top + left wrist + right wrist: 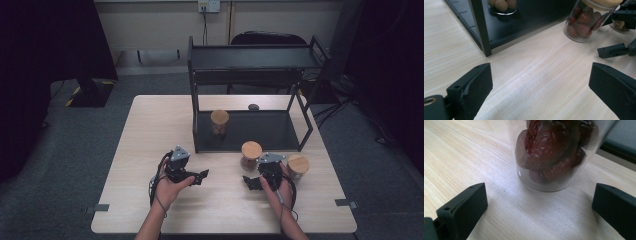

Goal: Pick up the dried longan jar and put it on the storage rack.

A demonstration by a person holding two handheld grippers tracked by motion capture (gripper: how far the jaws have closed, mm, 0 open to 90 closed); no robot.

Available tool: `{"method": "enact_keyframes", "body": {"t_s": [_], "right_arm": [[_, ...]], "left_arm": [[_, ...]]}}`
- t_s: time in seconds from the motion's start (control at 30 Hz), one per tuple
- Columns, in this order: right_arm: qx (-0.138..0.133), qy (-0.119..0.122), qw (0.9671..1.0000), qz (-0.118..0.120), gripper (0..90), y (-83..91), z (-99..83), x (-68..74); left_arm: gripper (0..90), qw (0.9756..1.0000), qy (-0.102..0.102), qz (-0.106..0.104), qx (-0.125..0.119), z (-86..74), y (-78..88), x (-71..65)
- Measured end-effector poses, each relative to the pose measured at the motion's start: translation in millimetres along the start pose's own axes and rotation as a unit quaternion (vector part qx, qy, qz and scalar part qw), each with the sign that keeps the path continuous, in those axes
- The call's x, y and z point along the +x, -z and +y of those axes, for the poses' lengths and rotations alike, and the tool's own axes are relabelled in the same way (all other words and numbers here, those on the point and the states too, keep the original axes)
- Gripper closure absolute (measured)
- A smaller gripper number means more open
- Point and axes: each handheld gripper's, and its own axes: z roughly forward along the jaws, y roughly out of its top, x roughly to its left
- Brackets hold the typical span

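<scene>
Three lidded jars (pixel 251 155), one on black rack (pixel 300 132), two claws (pixel 201 176) both apart, empty.

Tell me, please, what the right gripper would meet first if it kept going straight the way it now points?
Most likely the glass jar of red dates: it stands just ahead of the open right gripper, centred between its jaws and not yet touched.

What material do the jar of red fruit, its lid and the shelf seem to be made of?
The jar looks like clear glass: the red fruit shows through and its base glints. Its lid seems pale wood or bamboo, matte. The shelf appears to be black metal, with thin straight bars.
</scene>
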Motion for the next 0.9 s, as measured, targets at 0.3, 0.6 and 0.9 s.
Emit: {"method": "enact_keyframes", "body": {"t_s": [0.3,0.6,0.9], "right_arm": [[0.000,0.000,1.0000,0.000,0.0,0.0,0.0,0.0],[0.000,0.000,1.0000,0.000,0.0,0.0,0.0,0.0],[0.000,0.000,1.0000,0.000,0.0,0.0,0.0,0.0]], "left_arm": [[4.9,1.0000,0.003,0.007,0.002,-10.0,6.4,5.4],[4.9,0.9999,0.006,0.015,0.005,-21.4,12.5,11.1],[4.9,0.9997,0.012,0.022,0.007,-31.6,19.1,16.6]]}}
